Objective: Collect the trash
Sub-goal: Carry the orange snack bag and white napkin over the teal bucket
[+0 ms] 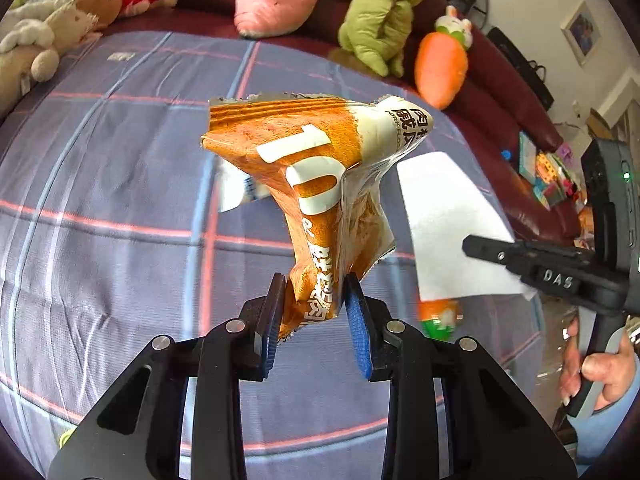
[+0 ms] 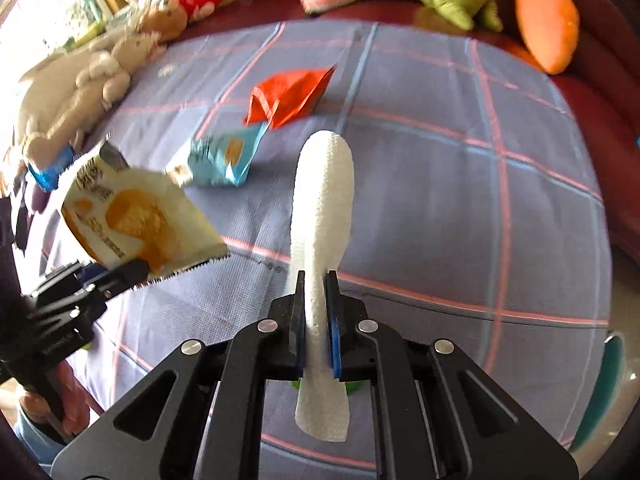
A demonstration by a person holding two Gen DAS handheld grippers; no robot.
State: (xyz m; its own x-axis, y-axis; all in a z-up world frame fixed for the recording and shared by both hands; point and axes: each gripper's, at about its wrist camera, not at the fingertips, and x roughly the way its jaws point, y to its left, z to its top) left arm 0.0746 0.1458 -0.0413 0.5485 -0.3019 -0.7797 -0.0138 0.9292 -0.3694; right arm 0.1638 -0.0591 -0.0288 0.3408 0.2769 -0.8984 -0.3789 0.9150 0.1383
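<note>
The orange snack bag is thin shiny plastic, all crinkled, and the red wrapper and the blue wrapper look shiny and crinkly too. The white paper towel is soft, matt paper with little bumps all over it. The checked sheet is matt woven cloth with soft wrinkles, the carrot toy looks fuzzy, and the left gripper is matt black plastic with silver metal pins and rough blue pads.
</note>
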